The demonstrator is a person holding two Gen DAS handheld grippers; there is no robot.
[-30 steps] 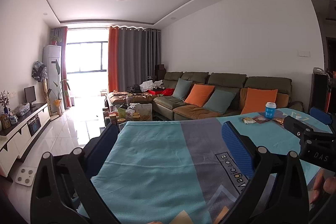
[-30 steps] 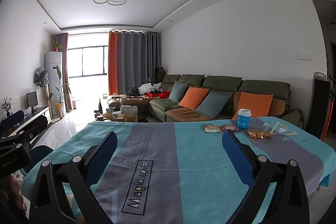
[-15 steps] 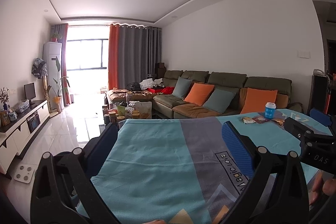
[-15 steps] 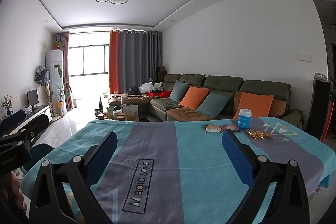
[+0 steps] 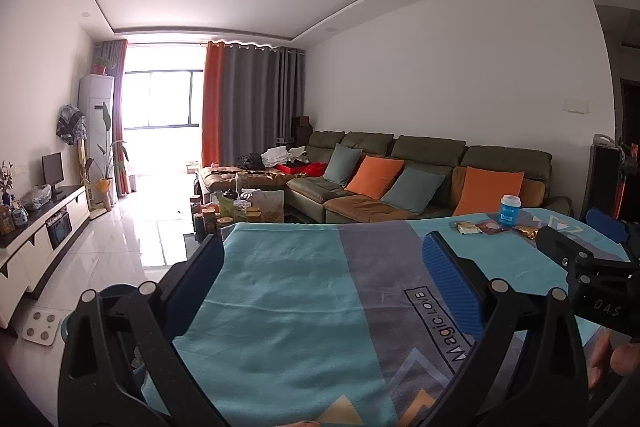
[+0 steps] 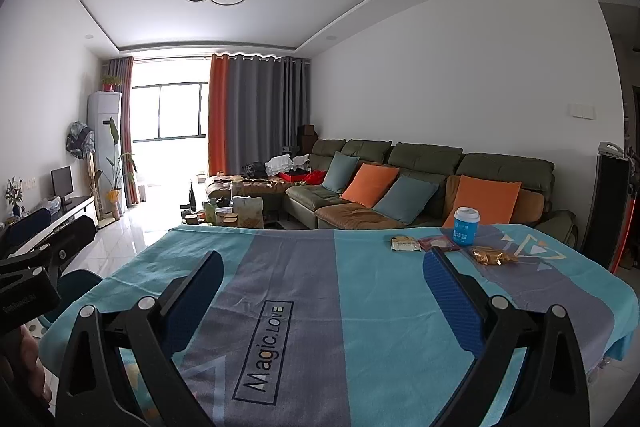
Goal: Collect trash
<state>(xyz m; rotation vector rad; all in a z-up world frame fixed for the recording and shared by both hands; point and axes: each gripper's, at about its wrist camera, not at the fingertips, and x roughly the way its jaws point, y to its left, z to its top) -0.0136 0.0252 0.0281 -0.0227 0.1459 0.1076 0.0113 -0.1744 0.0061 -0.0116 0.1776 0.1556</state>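
Both grippers are held low over the near edge of the table, and nothing has been picked up yet. The left gripper has its jaws wide apart and empty, and the right gripper is the same. The trash sits at the far right of the table, at about 2 o'clock from the right gripper: a pale wrapper, a red wrapper and a gold wrapper. A blue cup with a white lid stands just behind the red wrapper, very near it. That is where things could go wrong. A gripper reaching for the red wrapper might bump the cup and tip it over. The wrappers are flat and thin, so the fingers might slide over them or pinch the tablecloth and pull it into folds. The gold wrapper looks crinkly and may slip. The cloth is teal and gray with words printed on it. Past the table, at 12 o'clock, is a green sofa with orange and blue pillows, a bright window with curtains, and a shiny white floor.
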